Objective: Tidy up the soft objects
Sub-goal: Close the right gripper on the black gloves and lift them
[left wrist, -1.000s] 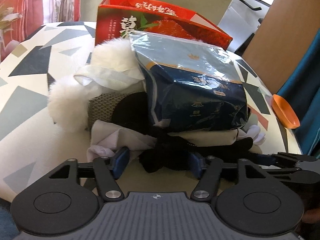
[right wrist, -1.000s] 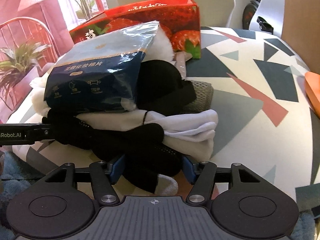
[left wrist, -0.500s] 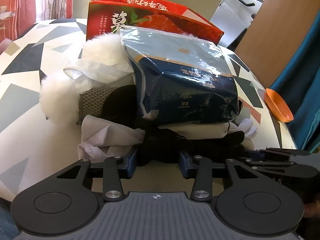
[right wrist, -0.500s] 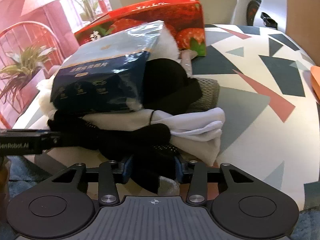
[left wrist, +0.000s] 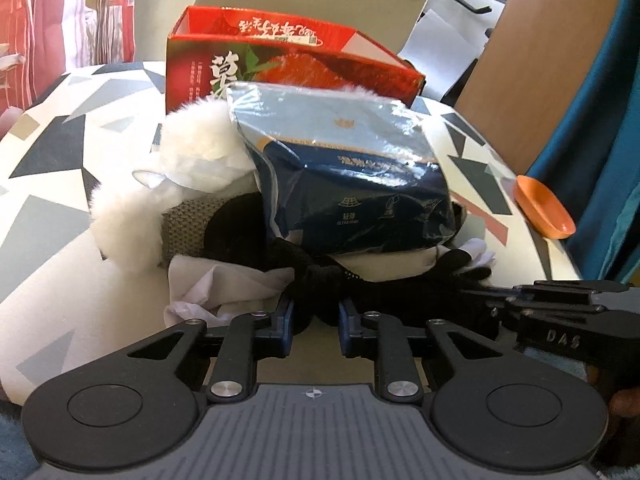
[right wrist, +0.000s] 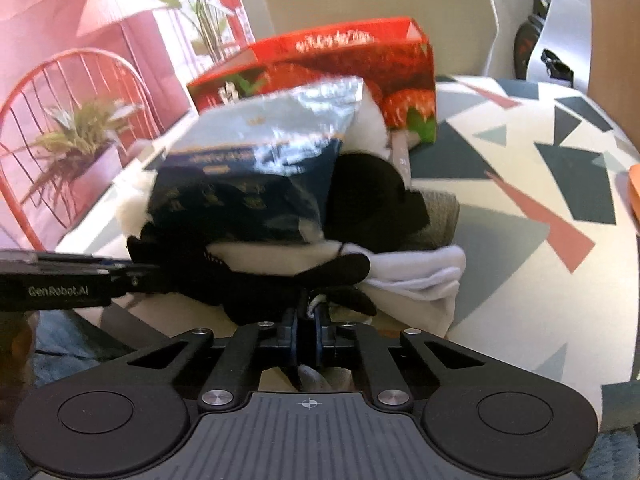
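A black glove [left wrist: 320, 280] at the near edge of the pile is pinched by the left gripper [left wrist: 315, 318] and the right gripper [right wrist: 306, 330], jaws closed on its fabric. A blue packet [left wrist: 352, 184] rests on top, so the glove is held low, probably to be drawn out from beneath.

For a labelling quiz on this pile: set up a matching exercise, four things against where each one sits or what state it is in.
Things:
1. blue plastic packet
2. red strawberry box
3. orange dish
4. black glove

Places or states:
A. near the table edge, apart from the pile
B. pinched by the right claw
C. on top of the pile
D. standing behind the pile

Pairs: 1-C, 2-D, 3-A, 4-B
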The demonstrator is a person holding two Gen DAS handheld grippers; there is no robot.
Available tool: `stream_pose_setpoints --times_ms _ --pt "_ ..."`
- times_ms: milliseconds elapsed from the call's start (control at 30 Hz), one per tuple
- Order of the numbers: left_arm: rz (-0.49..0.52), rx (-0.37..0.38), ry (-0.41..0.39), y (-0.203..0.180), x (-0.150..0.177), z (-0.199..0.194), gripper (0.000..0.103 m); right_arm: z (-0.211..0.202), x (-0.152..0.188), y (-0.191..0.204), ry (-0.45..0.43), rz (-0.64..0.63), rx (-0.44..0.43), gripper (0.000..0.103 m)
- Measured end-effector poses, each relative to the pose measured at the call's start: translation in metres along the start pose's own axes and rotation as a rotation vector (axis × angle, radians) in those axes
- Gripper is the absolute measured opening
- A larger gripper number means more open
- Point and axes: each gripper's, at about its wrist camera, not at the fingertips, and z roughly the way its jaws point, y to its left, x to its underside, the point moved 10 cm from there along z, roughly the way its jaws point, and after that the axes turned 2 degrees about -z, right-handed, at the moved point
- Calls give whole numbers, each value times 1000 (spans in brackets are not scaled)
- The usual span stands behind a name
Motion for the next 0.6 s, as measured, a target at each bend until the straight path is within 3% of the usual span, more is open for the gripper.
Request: stream_pose_setpoints --times_ms 167,467,600 --pt "-3 11 -25 -5 -4 -15 23 -22 -12 3 -68 47 -53 7" --pt "26 -5 -97 -7 -14 -40 23 -41 -26 23 -119 -17 -53 7" --pt "28 -17 -94 -7 -11 -40 23 -42 -29 29 -123 -44 -42 7"
